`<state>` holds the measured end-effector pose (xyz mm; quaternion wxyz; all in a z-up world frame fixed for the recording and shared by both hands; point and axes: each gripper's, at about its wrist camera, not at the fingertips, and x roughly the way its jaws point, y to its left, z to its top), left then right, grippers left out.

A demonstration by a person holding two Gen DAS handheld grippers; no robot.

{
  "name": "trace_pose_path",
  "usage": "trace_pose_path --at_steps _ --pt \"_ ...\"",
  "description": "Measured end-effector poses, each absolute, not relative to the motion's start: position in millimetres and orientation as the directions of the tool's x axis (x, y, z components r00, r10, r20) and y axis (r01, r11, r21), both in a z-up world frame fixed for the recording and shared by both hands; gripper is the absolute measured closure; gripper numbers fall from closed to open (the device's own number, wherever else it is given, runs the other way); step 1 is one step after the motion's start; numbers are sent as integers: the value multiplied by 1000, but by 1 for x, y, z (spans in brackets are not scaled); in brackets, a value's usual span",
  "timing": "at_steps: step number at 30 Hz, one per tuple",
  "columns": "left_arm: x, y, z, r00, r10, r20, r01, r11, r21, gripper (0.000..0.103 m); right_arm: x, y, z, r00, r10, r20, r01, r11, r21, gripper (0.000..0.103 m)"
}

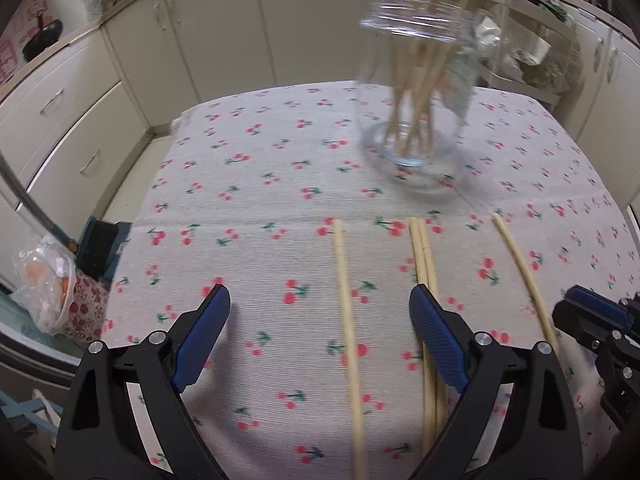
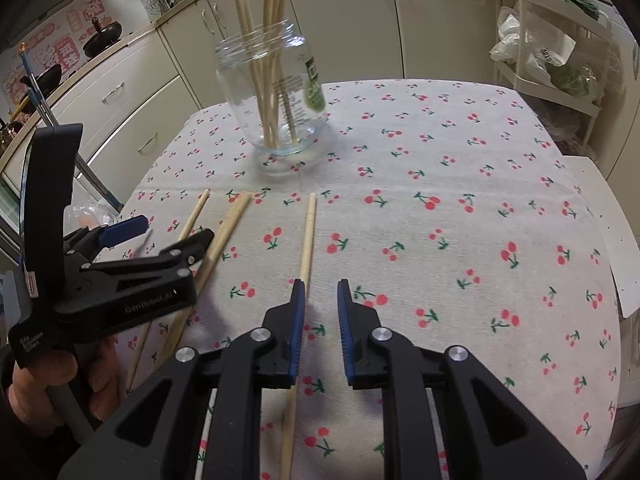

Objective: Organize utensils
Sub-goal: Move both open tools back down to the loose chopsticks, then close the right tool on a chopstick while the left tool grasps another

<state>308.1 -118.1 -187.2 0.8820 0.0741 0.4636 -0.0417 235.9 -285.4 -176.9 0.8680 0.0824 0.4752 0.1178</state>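
Note:
A clear glass jar (image 1: 416,92) (image 2: 276,92) stands at the far side of the cherry-print tablecloth (image 2: 460,240) with several wooden chopsticks upright in it. More chopsticks lie flat on the cloth: a single one (image 1: 348,320), a touching pair (image 1: 422,248) (image 2: 228,232), and another single (image 1: 520,264) (image 2: 308,240). My left gripper (image 1: 320,294) (image 2: 172,232) is wide open above the first single chopstick, its right finger over the pair. My right gripper (image 2: 321,285) (image 1: 592,312) has a narrow gap with nothing in it; the single chopstick runs under its left finger.
Cream cabinets (image 1: 80,120) line the far and left sides. A plastic bag (image 1: 48,280) sits beyond the table's left edge. A white rack (image 2: 552,60) with bags stands at the right. A white sheet (image 2: 616,240) lies at the table's right edge. A hand (image 2: 60,380) holds the left gripper.

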Motion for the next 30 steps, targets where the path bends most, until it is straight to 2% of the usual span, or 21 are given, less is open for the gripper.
trace_pose_path --at_steps 3,13,18,22,28,30 --pt "304 -127 -186 569 -34 -822 188 978 90 16 235 -290 -175 529 278 -802 -113 959 258 83" --pt "318 -103 -188 544 -24 -839 151 986 70 16 244 -279 -175 533 272 -802 -143 962 231 83" --pt "316 -105 -178 552 -88 -829 171 985 9 16 252 -278 -181 525 263 -809 -130 965 229 83" --pt "313 -116 -175 572 -49 -819 181 981 69 16 256 -276 -182 530 257 -808 -132 966 220 83" --pt "329 -107 -181 553 2 -833 99 993 67 17 272 -267 -185 537 253 -805 -142 967 210 83" --pt "335 -109 -186 539 10 -842 100 992 77 24 277 -260 -184 550 220 -806 -156 975 160 87"
